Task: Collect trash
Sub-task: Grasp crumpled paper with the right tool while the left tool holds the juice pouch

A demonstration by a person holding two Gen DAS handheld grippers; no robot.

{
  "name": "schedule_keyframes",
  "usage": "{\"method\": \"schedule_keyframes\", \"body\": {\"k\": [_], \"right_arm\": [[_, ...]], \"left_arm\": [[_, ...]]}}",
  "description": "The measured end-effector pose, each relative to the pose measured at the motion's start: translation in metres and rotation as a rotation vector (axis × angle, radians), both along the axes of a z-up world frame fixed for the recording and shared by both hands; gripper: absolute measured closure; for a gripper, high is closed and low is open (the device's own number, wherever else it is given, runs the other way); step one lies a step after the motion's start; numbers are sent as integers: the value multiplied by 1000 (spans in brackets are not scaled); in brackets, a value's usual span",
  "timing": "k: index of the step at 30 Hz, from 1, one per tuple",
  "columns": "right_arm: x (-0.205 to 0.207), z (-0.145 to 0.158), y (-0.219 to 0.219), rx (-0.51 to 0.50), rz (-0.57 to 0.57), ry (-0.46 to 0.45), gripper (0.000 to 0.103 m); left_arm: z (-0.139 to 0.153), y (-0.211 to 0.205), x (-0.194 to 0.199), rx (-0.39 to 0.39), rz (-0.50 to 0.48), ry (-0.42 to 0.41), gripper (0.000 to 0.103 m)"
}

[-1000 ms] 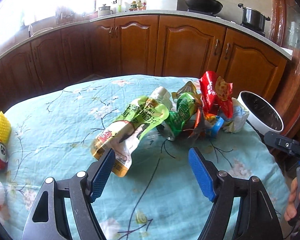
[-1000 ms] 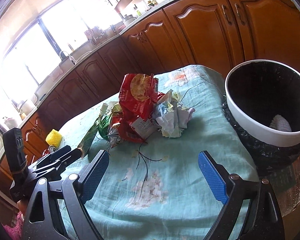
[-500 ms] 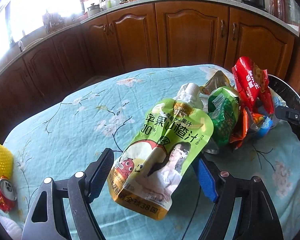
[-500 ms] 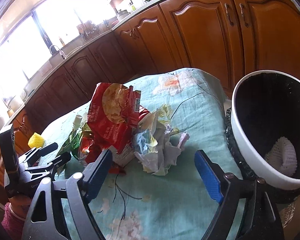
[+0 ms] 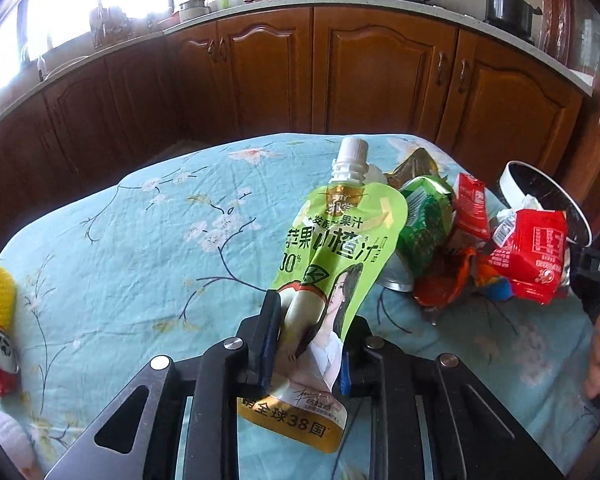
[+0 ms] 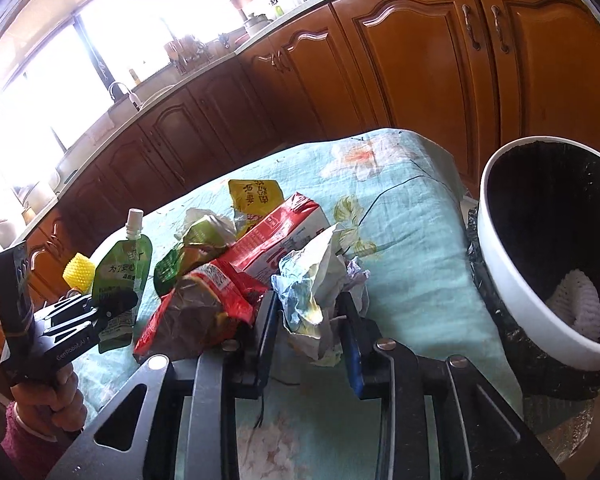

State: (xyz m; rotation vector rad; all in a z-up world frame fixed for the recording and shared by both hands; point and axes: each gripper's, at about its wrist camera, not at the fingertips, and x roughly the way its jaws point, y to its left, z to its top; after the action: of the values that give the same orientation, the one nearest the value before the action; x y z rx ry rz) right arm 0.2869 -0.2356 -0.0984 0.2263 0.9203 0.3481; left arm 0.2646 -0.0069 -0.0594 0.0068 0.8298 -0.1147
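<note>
Trash here is light, limp and slick: my left tongs (image 5: 306, 344) pinch the juice pouch (image 5: 332, 264) low across its body, my right tongs (image 6: 310, 320) squeeze crumpled paper (image 6: 316, 280).

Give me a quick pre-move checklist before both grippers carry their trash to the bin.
1. Left gripper shut on the green juice pouch: ok.
2. Right gripper shut on the crumpled paper wad: ok.
3. Pouch lifted off the tablecloth: cannot tell.
4. Trash bin open, with room inside: ok.
5. Red snack bag not snagged on the right gripper: cannot tell; it touches the left finger.
</note>
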Motion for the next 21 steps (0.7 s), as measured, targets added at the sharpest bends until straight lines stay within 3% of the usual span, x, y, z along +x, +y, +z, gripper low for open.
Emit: {"method": "schedule_keyframes", "body": {"k": [6, 14, 21], "right_arm": [[-28, 10, -3, 15, 22, -12, 73], [-49, 27, -32, 23, -30, -52, 73], [-60, 39, -63, 31, -89, -79, 73]], "left_arm": [[21, 4, -32, -119, -22, -25, 85], [59, -21, -59, -184, -128, -81, 85], [69, -49, -50, -227, -212, -80, 85]]}}
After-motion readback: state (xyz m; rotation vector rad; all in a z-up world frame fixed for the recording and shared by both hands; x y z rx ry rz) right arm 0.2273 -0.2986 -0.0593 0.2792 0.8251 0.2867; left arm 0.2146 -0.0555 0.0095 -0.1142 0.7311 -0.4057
